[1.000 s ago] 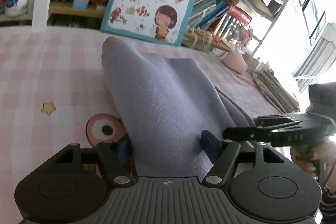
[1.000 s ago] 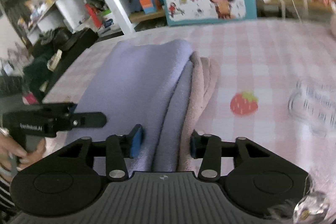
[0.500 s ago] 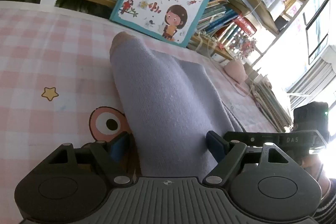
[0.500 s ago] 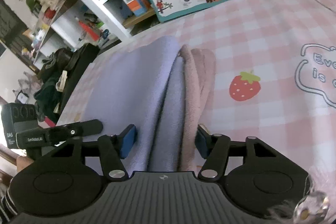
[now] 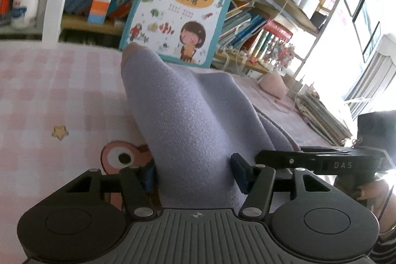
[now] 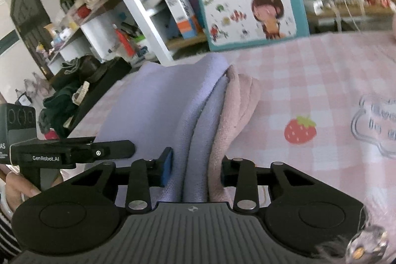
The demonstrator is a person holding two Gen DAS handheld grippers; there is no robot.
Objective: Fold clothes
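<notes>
Left tool (image 5: 194,173) and right tool (image 6: 194,166), side by side at the near end of the folded garment (image 5: 188,115) on the pink checked desk (image 5: 49,90). Jaws of both closing, cloth between them. Left: near edge of the lavender fold bulging between the pads, left pad against the cloth, right pad at its flank; firm pinch not certain. Right: lavender layers and the pink layer (image 6: 237,100) bunched together, both pads against the bundle.

Likely risks: layers slipping out unevenly if only the outer ply is caught; fold skewing if one tool pulls ahead of the other; pink layer sliding free of the right tool, being outermost on its side.

Left view only: pink lining peeping at the far tip, star and cartoon-eye prints left of the tool, right tool alongside. Right view only: stacked edges of the fold, strawberry print (image 6: 300,129) to the right, left tool with a hand (image 6: 18,186) beneath it.
</notes>
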